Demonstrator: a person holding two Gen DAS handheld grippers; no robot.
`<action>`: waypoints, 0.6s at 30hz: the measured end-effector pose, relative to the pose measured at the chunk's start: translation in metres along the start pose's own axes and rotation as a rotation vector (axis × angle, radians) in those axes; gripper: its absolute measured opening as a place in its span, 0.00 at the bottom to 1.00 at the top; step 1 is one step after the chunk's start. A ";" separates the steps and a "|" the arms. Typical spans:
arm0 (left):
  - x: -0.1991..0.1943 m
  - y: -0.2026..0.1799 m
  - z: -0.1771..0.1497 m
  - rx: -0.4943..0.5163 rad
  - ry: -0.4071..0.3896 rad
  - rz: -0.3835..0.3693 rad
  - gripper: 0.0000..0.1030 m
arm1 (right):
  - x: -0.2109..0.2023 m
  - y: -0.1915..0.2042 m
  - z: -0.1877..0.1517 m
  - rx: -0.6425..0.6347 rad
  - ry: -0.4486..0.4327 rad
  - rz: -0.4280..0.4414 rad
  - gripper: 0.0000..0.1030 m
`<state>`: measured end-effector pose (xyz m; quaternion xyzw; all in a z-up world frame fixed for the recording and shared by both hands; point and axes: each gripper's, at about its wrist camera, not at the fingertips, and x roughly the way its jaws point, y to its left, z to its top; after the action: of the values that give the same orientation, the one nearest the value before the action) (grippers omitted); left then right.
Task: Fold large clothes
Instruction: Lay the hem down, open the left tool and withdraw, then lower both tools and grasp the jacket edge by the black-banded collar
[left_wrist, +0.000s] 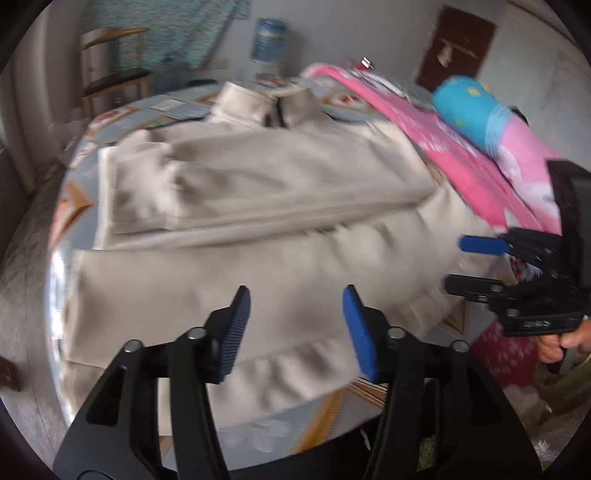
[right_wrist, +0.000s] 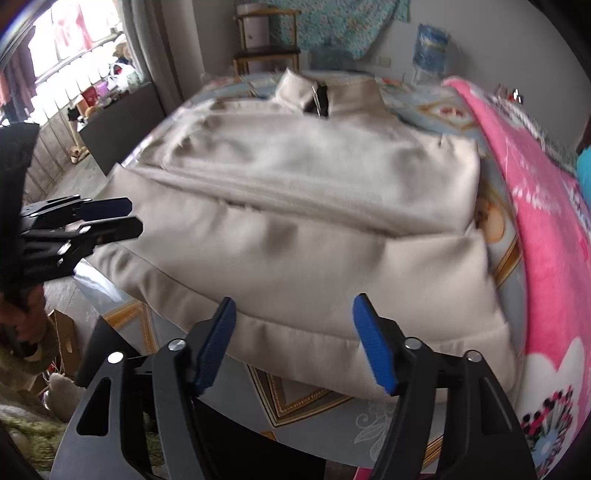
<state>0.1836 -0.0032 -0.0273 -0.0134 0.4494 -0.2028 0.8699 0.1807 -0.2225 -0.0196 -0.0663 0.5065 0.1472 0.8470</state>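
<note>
Beige jacket (left_wrist: 258, 177) laid flat on table (left_wrist: 325, 417), collar (right_wrist: 328, 92) at far end, hem toward cameras. One sleeve folded across body, forming a thick band over the middle. Lower hem padded, overhanging slightly toward near table edge.

Left gripper (left_wrist: 295, 332): jaws apart, nothing between blue pads (left_wrist: 236, 332). Poised just above hem, no contact visible. Same gripper seen from right wrist view at left edge (right_wrist: 125, 218), jaws parted, tips beside jacket's left edge.

Right gripper (right_wrist: 295, 343): jaws apart, empty, poised over hem near table edge. Seen from left wrist view at right edge (left_wrist: 469, 266), tips beside jacket's right side; hand (left_wrist: 557, 339) wrapped round handle below.

Pink blanket (right_wrist: 535, 240) along right side of table, touching jacket's edge. Blue pillow (left_wrist: 469, 107) on top of blanket at far end. Tablecloth patterned in pale blue with gold borders and a white floral print.

Writing: pale lettering on right gripper body (left_wrist: 535, 324), mirrored and blurred, not readable. Blue poster (right_wrist: 430, 48) on far wall, text too blurred to read. No brand visible on jacket.
</note>
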 end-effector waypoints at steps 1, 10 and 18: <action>0.008 -0.008 -0.002 0.027 0.027 0.007 0.57 | 0.008 -0.002 -0.004 0.010 0.021 -0.006 0.69; 0.009 -0.004 0.008 0.030 0.054 0.055 0.63 | -0.019 -0.018 0.022 0.072 -0.049 0.045 0.74; -0.012 0.023 0.075 0.017 -0.017 0.141 0.70 | -0.037 -0.068 0.114 0.214 -0.126 0.168 0.75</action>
<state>0.2439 0.0109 0.0220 0.0239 0.4402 -0.1445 0.8859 0.2814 -0.2637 0.0653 0.0762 0.4688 0.1666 0.8641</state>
